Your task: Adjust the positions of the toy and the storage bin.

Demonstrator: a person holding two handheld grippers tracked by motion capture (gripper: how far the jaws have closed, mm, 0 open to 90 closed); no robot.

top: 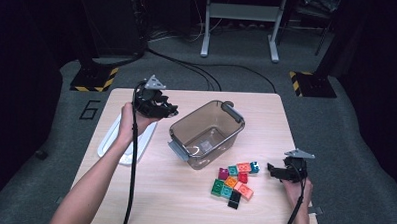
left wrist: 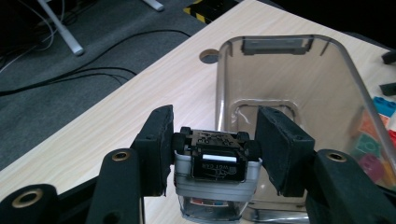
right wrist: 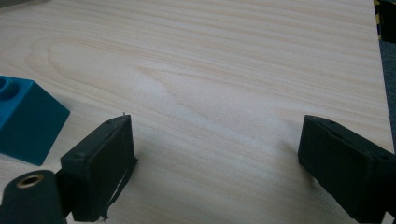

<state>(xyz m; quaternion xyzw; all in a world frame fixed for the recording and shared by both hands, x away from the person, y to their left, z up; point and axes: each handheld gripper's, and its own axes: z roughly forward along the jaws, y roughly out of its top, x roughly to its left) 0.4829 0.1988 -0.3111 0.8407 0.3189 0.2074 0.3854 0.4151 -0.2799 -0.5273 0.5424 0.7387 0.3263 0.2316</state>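
Observation:
My left gripper [top: 162, 107] hangs above the table's left side, just left of a clear smoky plastic bin [top: 207, 134]. In the left gripper view its jaws are shut on a small silver toy car [left wrist: 214, 164], which lies upside down with its black chassis and wheels facing the camera. The bin [left wrist: 289, 88] stands right behind the car and has nothing inside. My right gripper [top: 274, 169] rests low at the table's right side, open, beside a pile of coloured bricks [top: 234, 181]. A blue brick [right wrist: 23, 119] lies just left of its open jaws [right wrist: 215, 156].
A white lid or tray [top: 116, 140] lies on the wooden table [top: 158, 195] under the left hand. Cables and stand feet with yellow-black tape [top: 93, 79] sit on the floor beyond the far edge. A round hole [left wrist: 208, 56] is cut in the tabletop beside the bin.

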